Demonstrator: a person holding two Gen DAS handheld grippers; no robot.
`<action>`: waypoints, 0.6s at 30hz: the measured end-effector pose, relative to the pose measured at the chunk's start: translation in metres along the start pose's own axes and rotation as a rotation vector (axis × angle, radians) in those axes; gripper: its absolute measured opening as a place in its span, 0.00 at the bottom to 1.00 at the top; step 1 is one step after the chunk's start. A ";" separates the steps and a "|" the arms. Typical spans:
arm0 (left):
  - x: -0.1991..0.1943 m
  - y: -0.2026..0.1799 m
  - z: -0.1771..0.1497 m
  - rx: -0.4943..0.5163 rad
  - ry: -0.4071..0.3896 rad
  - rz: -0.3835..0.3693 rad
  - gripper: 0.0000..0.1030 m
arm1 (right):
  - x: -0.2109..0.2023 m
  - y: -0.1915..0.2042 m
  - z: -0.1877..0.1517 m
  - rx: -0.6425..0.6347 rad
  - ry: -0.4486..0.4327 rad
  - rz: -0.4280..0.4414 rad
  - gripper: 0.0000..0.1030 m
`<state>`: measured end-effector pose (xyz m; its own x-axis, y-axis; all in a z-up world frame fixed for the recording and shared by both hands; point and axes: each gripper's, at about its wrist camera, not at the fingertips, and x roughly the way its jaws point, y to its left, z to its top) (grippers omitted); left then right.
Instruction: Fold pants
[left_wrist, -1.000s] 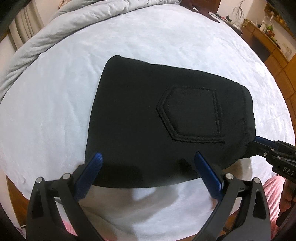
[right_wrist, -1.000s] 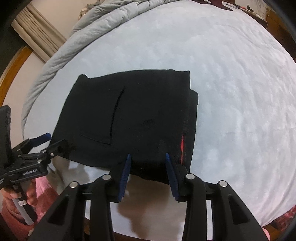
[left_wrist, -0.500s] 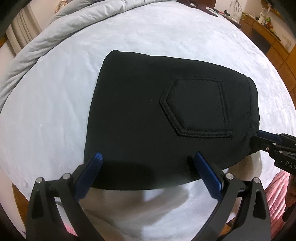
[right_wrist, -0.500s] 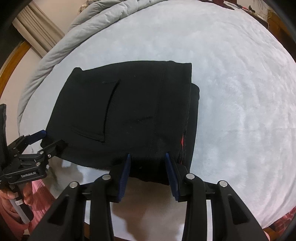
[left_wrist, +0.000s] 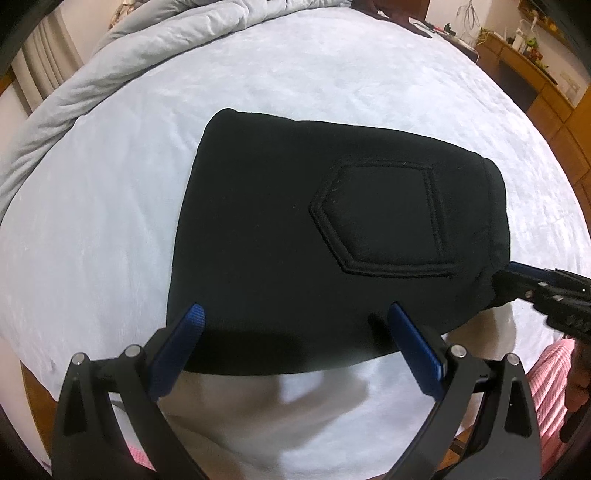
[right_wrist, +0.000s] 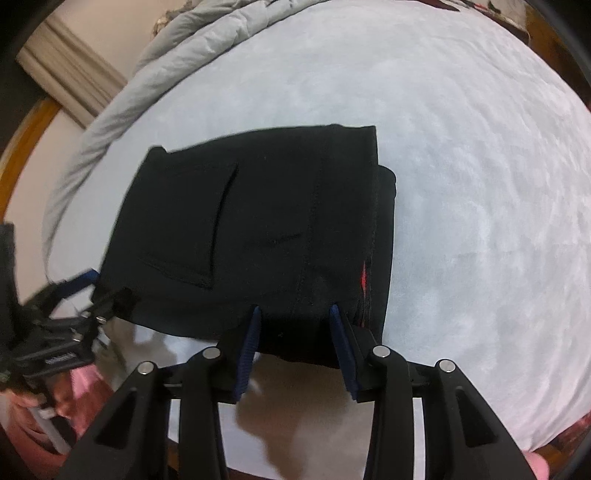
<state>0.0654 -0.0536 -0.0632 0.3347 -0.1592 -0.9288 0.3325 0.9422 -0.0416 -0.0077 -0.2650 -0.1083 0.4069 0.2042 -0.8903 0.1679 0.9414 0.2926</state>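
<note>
The pants (left_wrist: 295, 229) lie folded into a compact stack near the bed's (left_wrist: 332, 85) front edge. My left claw (left_wrist: 295, 325) is released, spread wide at the fold; my right claw (right_wrist: 295, 325) stands partly parted, gripping nothing, apparently to square the stack.

The left gripper (left_wrist: 295, 325) was level and low at the near edge of the bed, its jaws spread wide, blue fingers (left_wrist: 415, 343) well apart with nothing between them. The right gripper (right_wrist: 295, 325) sat further right along the same edge, its jaws set narrower but parted. Whether its fingers (right_wrist: 341, 343) pressed on anything could not be told. Each gripper appeared in the other's view: right (left_wrist: 517, 277), left (right_wrist: 99, 291), blurred. A hand (right_wrist: 22, 398) gripped the left handle.
</note>
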 end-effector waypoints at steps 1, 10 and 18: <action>-0.001 0.000 0.000 0.000 0.004 0.002 0.95 | -0.002 -0.001 0.000 0.011 -0.003 0.011 0.41; 0.003 0.037 0.005 -0.080 0.024 0.054 0.96 | -0.008 -0.030 0.001 0.118 0.027 0.059 0.54; 0.013 0.041 0.006 -0.090 0.062 0.024 0.97 | 0.010 -0.020 0.004 0.090 0.053 0.061 0.59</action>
<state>0.0882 -0.0185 -0.0747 0.2860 -0.1202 -0.9507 0.2437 0.9686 -0.0491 -0.0033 -0.2828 -0.1213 0.3712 0.2766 -0.8864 0.2248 0.8994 0.3748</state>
